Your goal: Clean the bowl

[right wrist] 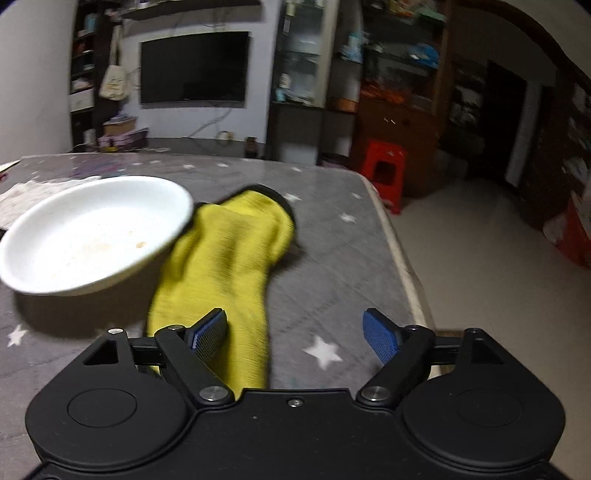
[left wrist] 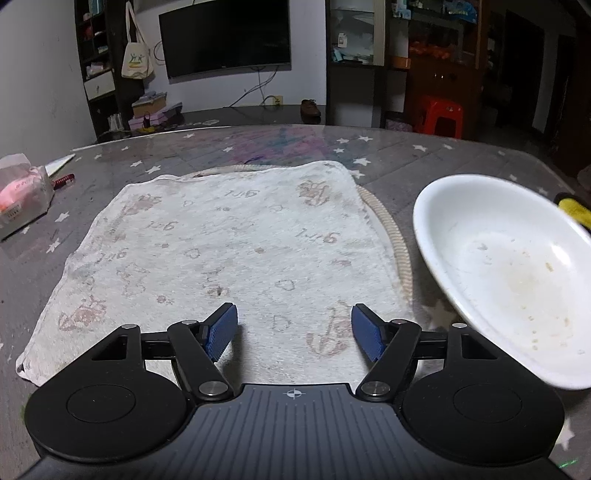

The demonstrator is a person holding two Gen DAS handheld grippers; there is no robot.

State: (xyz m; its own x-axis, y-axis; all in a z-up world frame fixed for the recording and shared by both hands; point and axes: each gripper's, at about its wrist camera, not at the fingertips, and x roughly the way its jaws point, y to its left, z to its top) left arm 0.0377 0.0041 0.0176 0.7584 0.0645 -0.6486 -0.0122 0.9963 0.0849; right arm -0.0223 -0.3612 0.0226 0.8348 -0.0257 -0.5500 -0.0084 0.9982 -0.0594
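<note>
Grey star-print table (right wrist: 332, 258), TV (left wrist: 225, 35) on the wall ahead. Left gripper (left wrist: 293, 328) jaws apart, empty, above a stained white towel (left wrist: 229, 251); soiled bowl (left wrist: 513, 273) to its right. Right gripper (right wrist: 295, 334) jaws apart, empty; yellow cloth (right wrist: 229, 266) beneath its left finger. Table edge and open floor (right wrist: 480, 258) to its right.

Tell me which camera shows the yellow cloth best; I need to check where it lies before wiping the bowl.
The right wrist view: the yellow cloth stretches across the table, its left edge tucked behind the rim of the white bowl. The left wrist view catches only a yellow scrap at the frame's right edge, beyond the bowl.
</note>
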